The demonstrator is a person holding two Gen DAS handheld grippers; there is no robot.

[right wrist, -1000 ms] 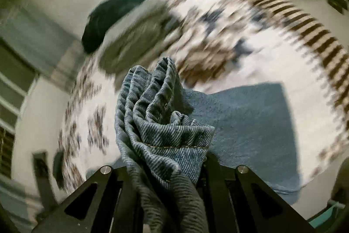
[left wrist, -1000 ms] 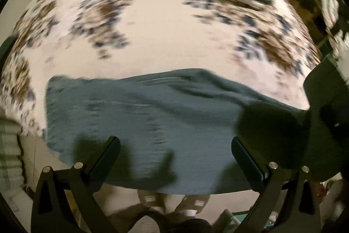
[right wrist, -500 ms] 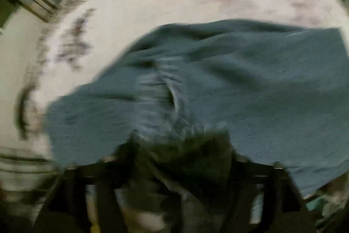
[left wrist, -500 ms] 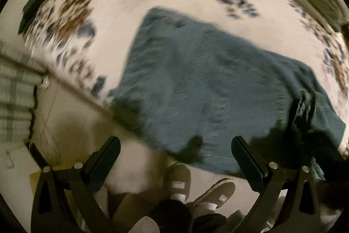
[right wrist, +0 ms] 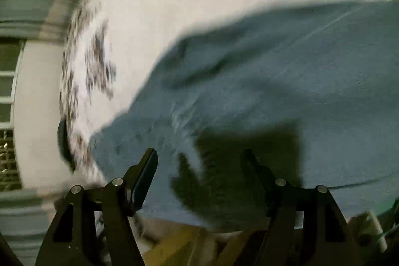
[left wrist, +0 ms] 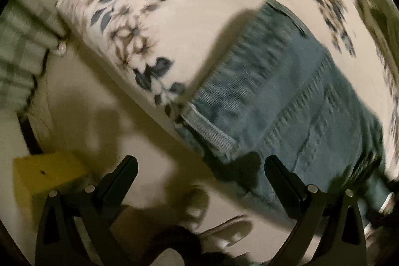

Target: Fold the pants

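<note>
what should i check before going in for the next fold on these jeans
1. Left gripper empty and open: ok, fingers spread, nothing between them.
2. Right gripper empty and open: ok, fingers apart above the denim.
3. Jeans resting on the floral bedspread: ok, though one end reaches the near bed edge.
4. Fabric flat with no bunching: not ok, a wrinkle shows in the right wrist view.
5. Layers lined up at the hem: cannot tell, the picture is blurred.
6. Whole outline of the jeans visible: not ok, both views cut it off.
</note>
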